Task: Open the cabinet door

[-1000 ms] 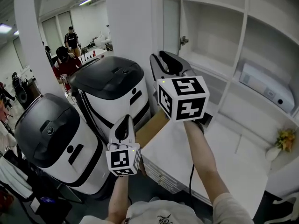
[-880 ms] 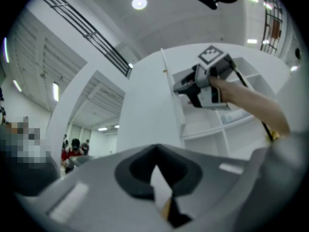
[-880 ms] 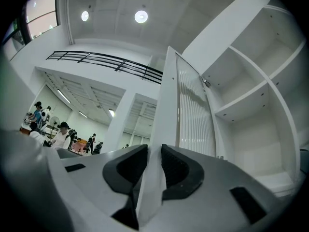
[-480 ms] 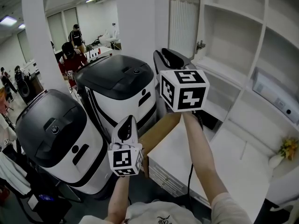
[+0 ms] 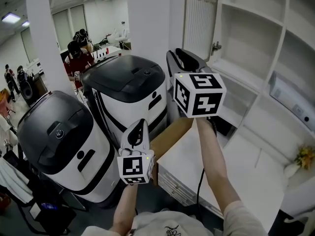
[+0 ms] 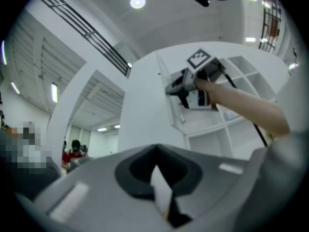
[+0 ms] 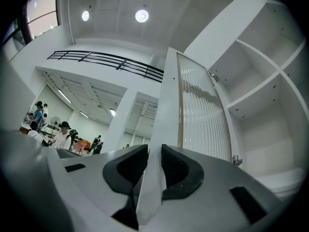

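Note:
The cabinet door (image 5: 199, 16) is a white frame with a ribbed glass panel (image 7: 203, 115), and it stands swung out from the open white shelves (image 5: 246, 28). My right gripper (image 5: 178, 54) is raised in front of the door and shut on its free edge (image 7: 166, 110), which runs up between the dark pads (image 7: 179, 167). The right gripper (image 6: 179, 88) also shows at the door in the left gripper view. My left gripper (image 5: 138, 131) hangs lower and to the left, shut with nothing held. A hinge (image 7: 235, 159) sits on the door's inner side.
Two big white machines with black lids (image 5: 125, 90) (image 5: 59, 141) stand close on the left. A white pillar (image 5: 147, 18) rises behind them. Below lie a white counter (image 5: 241, 176) and a brown board (image 5: 170, 134). A white box (image 5: 293, 100) and flowers (image 5: 301, 157) sit at the right. People stand far back (image 5: 78, 53).
More of the door's ribbed glass now shows than a second ago, as the door came further out with my right gripper on its edge. Over the last half second both grippers barely moved.

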Demonstrator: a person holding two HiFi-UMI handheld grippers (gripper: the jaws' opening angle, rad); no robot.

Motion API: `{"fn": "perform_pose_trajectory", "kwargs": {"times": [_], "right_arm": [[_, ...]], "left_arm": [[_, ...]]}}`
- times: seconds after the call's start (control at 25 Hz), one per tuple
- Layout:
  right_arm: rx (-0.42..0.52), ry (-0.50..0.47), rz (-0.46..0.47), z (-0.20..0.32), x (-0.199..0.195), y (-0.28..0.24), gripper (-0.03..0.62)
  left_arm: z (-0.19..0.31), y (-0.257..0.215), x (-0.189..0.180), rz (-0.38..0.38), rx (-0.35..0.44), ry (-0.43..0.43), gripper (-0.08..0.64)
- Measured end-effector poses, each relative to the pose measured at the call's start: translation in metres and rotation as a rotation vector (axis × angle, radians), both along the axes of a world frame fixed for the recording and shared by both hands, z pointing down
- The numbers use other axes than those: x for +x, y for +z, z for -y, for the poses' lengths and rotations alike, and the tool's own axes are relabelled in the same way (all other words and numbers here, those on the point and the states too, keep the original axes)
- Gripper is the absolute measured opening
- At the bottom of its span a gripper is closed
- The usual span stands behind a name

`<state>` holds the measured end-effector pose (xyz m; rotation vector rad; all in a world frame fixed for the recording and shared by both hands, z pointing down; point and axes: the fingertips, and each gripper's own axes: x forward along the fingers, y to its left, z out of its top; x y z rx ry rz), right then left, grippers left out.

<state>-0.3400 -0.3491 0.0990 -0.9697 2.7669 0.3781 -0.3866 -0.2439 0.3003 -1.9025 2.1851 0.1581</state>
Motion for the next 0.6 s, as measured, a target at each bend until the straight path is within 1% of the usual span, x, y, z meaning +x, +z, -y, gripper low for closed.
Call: {"fn": "perform_pose_trajectory", "kwargs": {"times": [0.12, 0.2, 0.32, 0.44, 0.6], "right_arm": [[-0.017, -0.03, 0.003, -0.005, 0.014, -0.002, 0.092], [-0.001, -0.002, 0.016, -0.005, 0.038, -0.006, 0.091], [0.058, 0.11, 0.023, -0.003, 0.089, -0.014, 0.066], [0.109, 0.229, 0.037, -0.004, 0.149, -0.019, 0.046], [0.179, 0.398, 0.057, -0.014, 0.239, -0.022, 0.0]], "left_arm": [[0.004, -0.006, 0.01, -0.005, 0.008, 0.027, 0.006], [0.008, -0.01, 0.022, 0.0, 0.008, 0.05, 0.006], [0.013, -0.018, 0.045, 0.008, 0.012, 0.087, 0.006], [0.022, -0.03, 0.075, -0.003, 0.032, 0.147, 0.006], [0.041, -0.051, 0.134, 0.003, 0.056, 0.245, 0.006]]}}
